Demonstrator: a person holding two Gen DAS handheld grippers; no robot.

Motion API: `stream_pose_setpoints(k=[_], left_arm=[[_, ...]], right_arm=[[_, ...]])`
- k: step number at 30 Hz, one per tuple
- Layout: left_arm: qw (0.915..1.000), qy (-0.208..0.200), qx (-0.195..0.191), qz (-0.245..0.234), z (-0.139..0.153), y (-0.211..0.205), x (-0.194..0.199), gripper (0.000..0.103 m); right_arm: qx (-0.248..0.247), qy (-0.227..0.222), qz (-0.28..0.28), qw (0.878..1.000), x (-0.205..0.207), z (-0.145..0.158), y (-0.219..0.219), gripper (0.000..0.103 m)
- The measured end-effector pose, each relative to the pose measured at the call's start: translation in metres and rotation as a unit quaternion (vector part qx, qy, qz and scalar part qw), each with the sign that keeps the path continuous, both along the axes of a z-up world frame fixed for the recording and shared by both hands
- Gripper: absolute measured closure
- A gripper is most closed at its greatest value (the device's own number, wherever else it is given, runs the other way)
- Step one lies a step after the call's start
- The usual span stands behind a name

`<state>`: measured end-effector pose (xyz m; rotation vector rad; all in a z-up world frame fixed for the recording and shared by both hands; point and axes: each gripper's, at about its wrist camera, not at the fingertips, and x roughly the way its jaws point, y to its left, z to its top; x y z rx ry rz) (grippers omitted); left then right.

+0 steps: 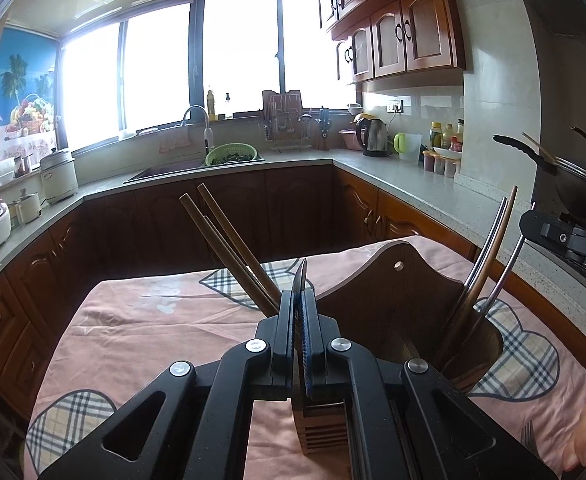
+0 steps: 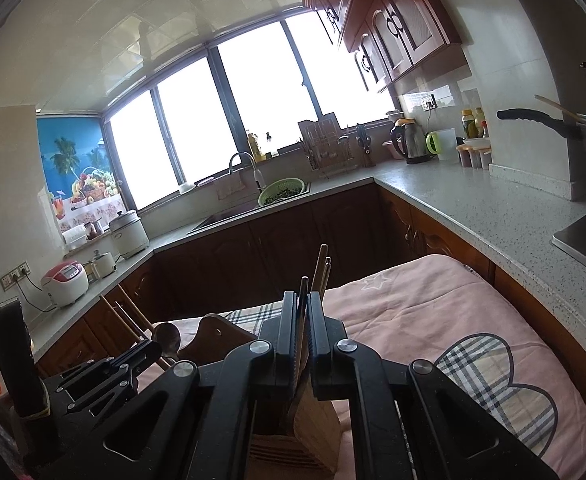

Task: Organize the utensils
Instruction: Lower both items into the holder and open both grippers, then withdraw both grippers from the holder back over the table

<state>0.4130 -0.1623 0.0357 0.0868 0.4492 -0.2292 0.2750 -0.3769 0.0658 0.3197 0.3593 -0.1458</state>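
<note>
here, in the left wrist view, the left gripper (image 1: 302, 300) has its jaws pressed together on a thin dark utensil handle (image 1: 300, 280) above the wooden utensil holder (image 1: 393, 300) on the pink cloth (image 1: 141, 320). chopsticks (image 1: 229, 248) lean left; metal handles (image 1: 489, 256) rise at its right. in the right wrist view, the right gripper (image 2: 303, 316) pinches a thin dark stick (image 2: 303, 292) over the holder's slatted near part (image 2: 313, 420); two chopstick ends (image 2: 323, 264) rise just beyond.

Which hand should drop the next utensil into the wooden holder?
Right. The right gripper is shut on a thin stick above the wooden holder; the left gripper is clamped on a dark thin piece, likely steadying.
</note>
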Motion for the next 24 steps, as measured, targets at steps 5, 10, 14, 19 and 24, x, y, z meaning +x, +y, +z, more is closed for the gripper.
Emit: stream_pose_setpoints(k=[5,10,14,19,24], left_arm=[[1.0000,0.006,-0.006,-0.003,0.001,0.001,-0.002,0.099],[1.0000,0.002,-0.007,-0.006,0.004,0.003,-0.008,0.083],[0.9999,0.001,-0.012,-0.005,0.007,0.007,-0.014,0.080],[0.9998,-0.010,-0.017,0.001,0.012,0.016,-0.026,0.050],[0.9996,-0.014,-0.021,0.008,0.014,0.022,-0.041,0.033]], right_arm=[[0.007,0.004,0.001,1.000,0.000,0.000,-0.001,0.092],[0.018,0.001,-0.003,1.000,-0.005,0.001,-0.002,0.058],[0.020,-0.003,-0.010,1.000,-0.008,0.004,-0.003,0.056],[0.031,-0.013,-0.019,0.999,-0.017,0.008,-0.008,0.039],[0.035,-0.020,-0.025,0.999,-0.024,0.011,-0.009,0.023]])
